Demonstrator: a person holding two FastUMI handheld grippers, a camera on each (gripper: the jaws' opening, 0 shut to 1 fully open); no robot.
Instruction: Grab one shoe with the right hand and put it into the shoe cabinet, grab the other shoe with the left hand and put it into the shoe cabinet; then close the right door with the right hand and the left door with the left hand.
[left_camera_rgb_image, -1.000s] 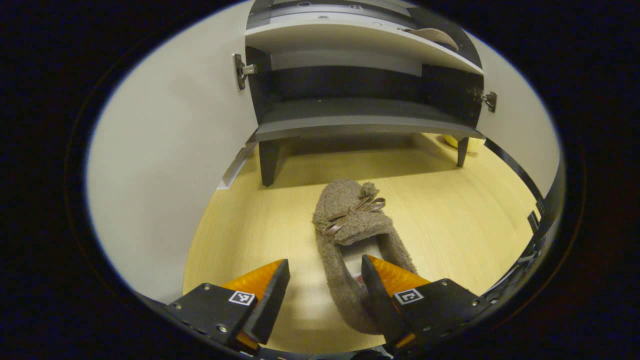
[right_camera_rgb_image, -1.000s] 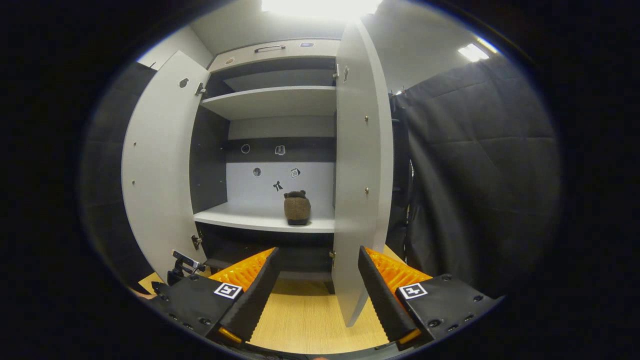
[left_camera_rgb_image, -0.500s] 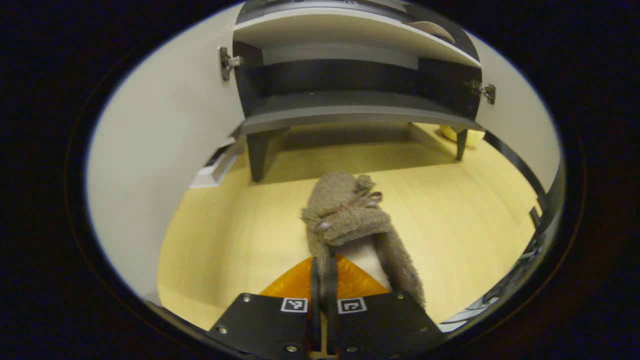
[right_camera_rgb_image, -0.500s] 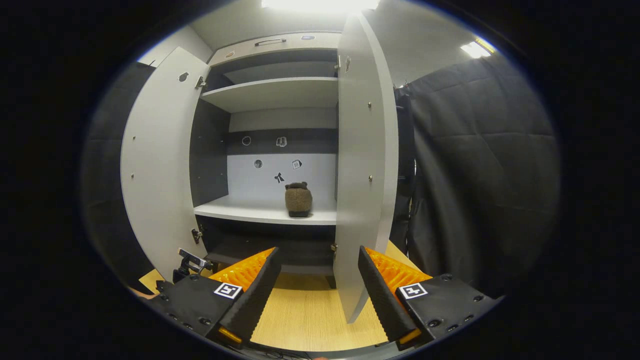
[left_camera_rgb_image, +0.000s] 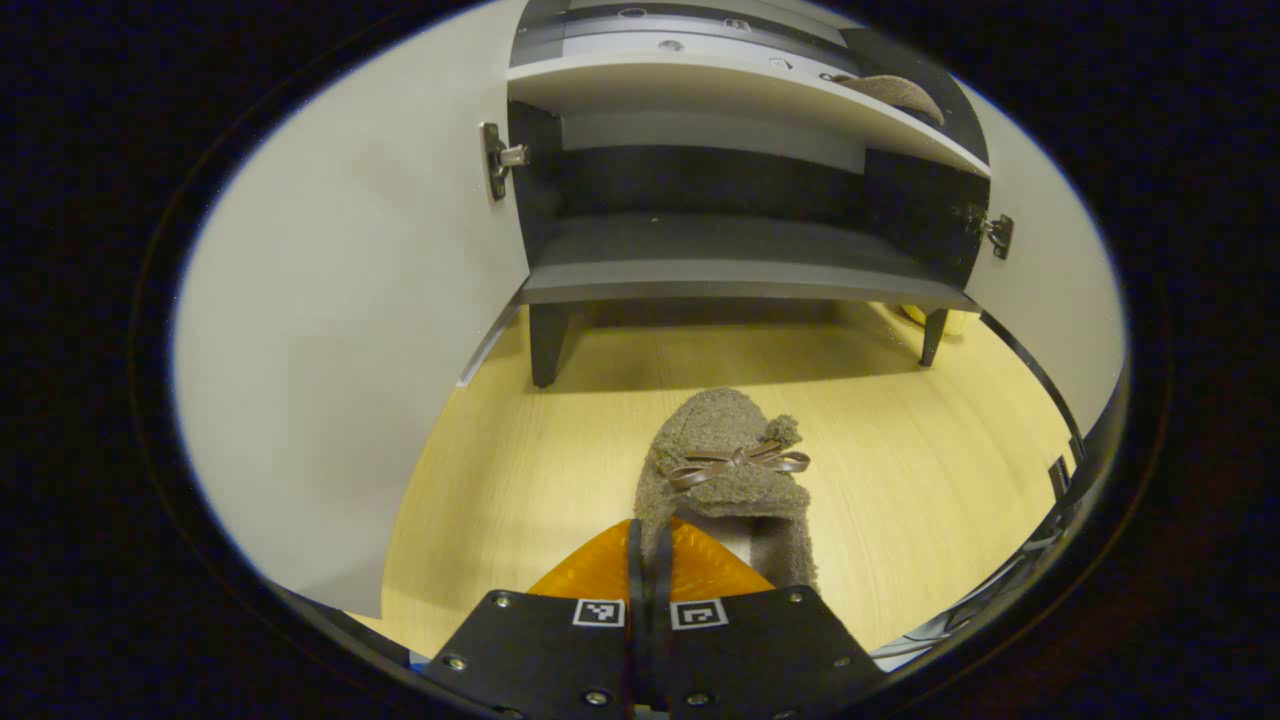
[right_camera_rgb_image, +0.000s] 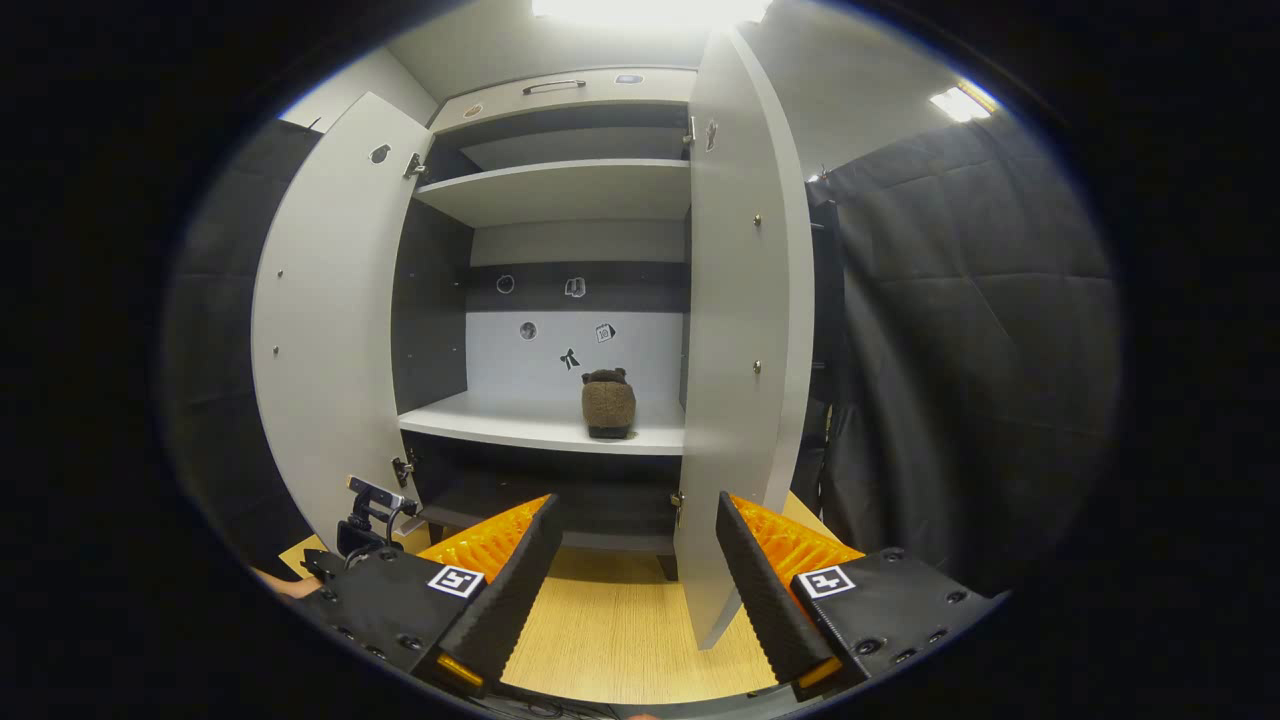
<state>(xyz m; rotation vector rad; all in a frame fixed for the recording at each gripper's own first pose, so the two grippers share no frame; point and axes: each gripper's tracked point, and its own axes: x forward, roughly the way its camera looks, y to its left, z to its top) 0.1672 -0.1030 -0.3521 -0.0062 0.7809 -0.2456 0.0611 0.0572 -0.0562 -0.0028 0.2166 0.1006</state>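
Left gripper view: left gripper (left_camera_rgb_image: 648, 545) low over the wood floor (left_camera_rgb_image: 500, 480), fingers drawn together on the left side wall of a brown fuzzy slipper (left_camera_rgb_image: 728, 470), near its heel end. The wall of fabric sits pinched between the two fingers; both press on it. Slipper's long axis runs away from the camera, toe toward the shoe cabinet (left_camera_rgb_image: 740, 270), heel toward the gripper. Bow (left_camera_rgb_image: 738, 462) on the upper lies crosswise, pompom just right of it. Whether the sole touches the floor or hangs just above it, cannot tell. Slipper is in front of the cabinet, outside it, between the two open doors: left door (left_camera_rgb_image: 340, 320) swung wide at the left, right door (left_camera_rgb_image: 1040, 290) at the right edge. Dark bottom shelf bare; on the white shelf above, toward the right, the second slipper (left_camera_rgb_image: 890, 90) shows as a brown edge.

Right gripper view: right gripper (right_camera_rgb_image: 632, 570) held up facing the cabinet (right_camera_rgb_image: 560, 190), fingers well apart, nothing between them. The second slipper (right_camera_rgb_image: 608, 403) stands on the white middle shelf (right_camera_rgb_image: 500, 425), right of centre, one end toward the camera, long axis running into the cabinet. Both doors open; the right door (right_camera_rgb_image: 745, 330) is seen edge-on, close ahead of the gripper. Black cloth wall (right_camera_rgb_image: 960, 350) to the right.
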